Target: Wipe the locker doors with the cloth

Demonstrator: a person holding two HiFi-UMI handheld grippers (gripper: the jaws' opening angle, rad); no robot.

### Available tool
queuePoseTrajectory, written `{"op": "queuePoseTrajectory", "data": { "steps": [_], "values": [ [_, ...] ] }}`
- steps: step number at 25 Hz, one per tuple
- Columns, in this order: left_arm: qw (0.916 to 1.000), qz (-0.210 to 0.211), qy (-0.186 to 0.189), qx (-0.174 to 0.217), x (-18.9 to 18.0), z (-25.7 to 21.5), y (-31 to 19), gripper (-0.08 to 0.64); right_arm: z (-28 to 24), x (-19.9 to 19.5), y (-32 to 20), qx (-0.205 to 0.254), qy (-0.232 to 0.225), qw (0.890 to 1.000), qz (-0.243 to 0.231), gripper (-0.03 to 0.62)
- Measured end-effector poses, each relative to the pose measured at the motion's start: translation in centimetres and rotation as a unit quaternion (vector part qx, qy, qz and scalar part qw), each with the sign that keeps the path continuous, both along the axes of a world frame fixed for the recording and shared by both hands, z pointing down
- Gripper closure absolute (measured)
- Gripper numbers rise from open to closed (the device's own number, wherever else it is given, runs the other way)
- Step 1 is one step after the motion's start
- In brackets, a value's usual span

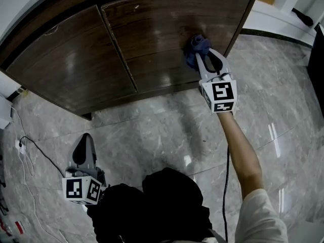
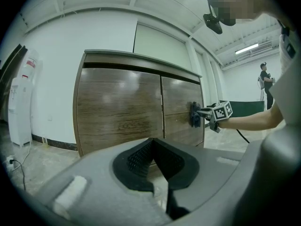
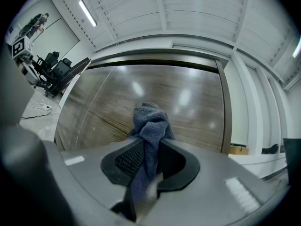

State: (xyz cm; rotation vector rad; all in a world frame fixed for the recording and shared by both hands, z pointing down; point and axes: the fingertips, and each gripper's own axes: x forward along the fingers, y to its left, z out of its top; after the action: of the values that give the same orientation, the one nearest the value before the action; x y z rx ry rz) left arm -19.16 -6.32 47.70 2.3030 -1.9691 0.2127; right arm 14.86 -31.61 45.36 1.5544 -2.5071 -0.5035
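The right tool (image 1: 203,59) is clamped on the blue cloth (image 1: 197,45), which bunches ahead of its tips at twelve o'clock, against the right locker door (image 1: 162,29) near its right edge. Most of that door lies toward nine o'clock, so I'd expect the strokes to run that way. The left tool (image 1: 86,140), jaws together and empty, hangs well back over the floor (image 1: 167,130).

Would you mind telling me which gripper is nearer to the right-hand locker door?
Right. The right gripper presses the blue cloth against the right-hand door. The left gripper hangs low over the floor, well back from it.
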Motion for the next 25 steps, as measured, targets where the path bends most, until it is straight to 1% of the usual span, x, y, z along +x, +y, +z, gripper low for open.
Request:
{"op": "queuePoseTrajectory", "data": {
  "steps": [6, 10, 16, 25],
  "values": [
    [0.9999, -0.009, -0.005, -0.009, -0.7, 0.0, 0.2, 0.558, 2.1, -0.1, 0.0, -0.013, 0.014, 1.000, -0.001, 0.502],
    [0.9998, -0.013, -0.008, -0.010, -1.1, 0.3, 0.4, 0.557, 3.1, -0.1, 0.0, -0.021, 0.014, 1.000, -0.004, 0.502],
    [0.9998, -0.014, -0.004, -0.012, -1.2, 0.6, 0.3, 0.557, 4.6, -0.2, 0.1, -0.036, 0.020, 0.999, -0.003, 0.502],
    [0.9996, -0.019, -0.001, -0.018, -2.0, 1.3, 0.3, 0.557, 6.0, -0.6, 0.2, -0.046, 0.027, 0.999, -0.011, 0.502]
  ]
}}
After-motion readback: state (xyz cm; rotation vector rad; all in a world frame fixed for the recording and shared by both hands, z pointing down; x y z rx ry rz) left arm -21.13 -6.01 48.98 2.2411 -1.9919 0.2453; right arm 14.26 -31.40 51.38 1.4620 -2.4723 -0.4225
